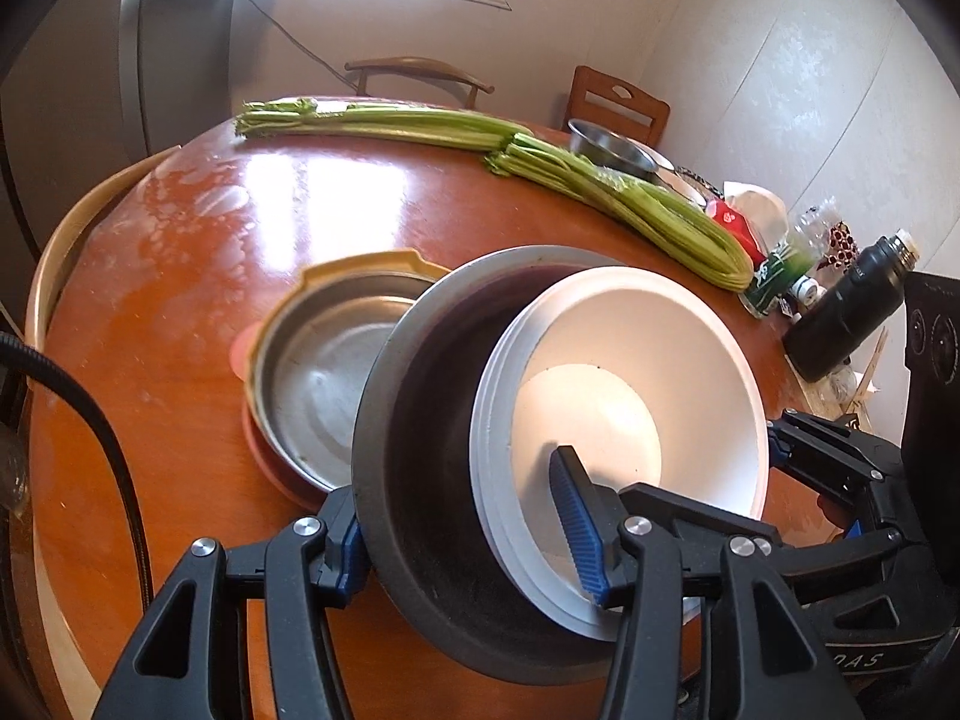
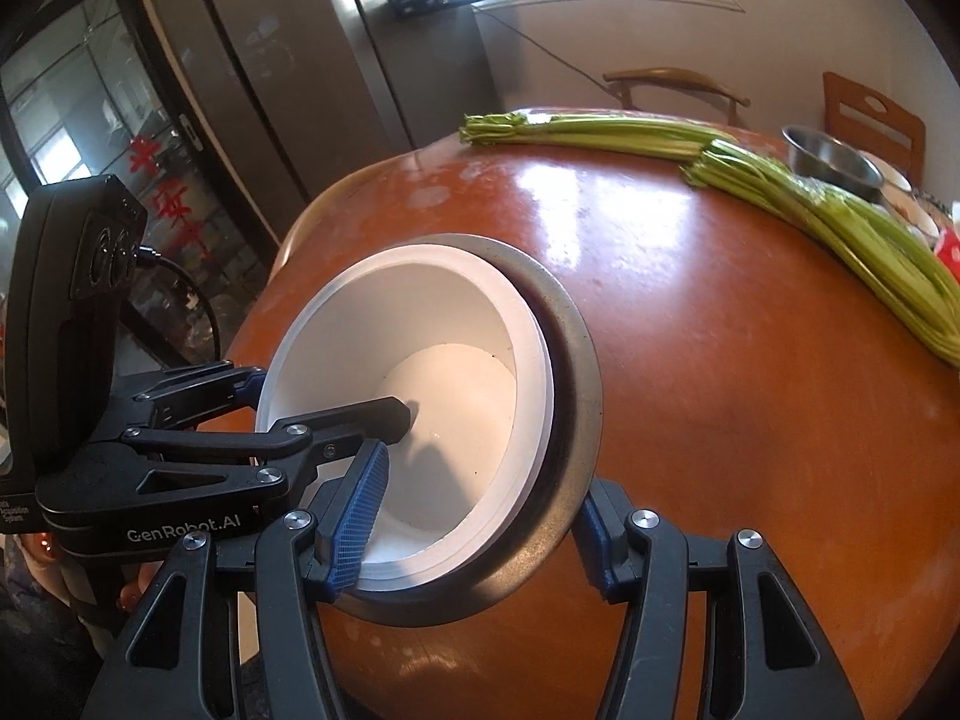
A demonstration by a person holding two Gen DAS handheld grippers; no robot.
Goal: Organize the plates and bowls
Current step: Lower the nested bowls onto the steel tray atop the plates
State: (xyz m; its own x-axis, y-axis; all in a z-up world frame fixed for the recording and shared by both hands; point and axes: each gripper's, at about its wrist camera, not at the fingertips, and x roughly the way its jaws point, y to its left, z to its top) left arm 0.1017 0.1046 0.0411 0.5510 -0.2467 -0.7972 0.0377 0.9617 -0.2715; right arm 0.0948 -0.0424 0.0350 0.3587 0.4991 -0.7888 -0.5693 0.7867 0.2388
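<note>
Steel bowl (image 1: 420, 450) rim, apparently pinched both sides

White bowls (image 1: 636, 372), dark pan (image 1: 420, 420)

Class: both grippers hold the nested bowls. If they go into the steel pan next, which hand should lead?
Left, probably: the left gripper clamps the nested bowls on the side beside the steel pan; the right gripper holds the opposite rim, farther away.

White bowls (image 1: 630, 372) nested in tilted grey bowl (image 1: 420, 420)
</note>
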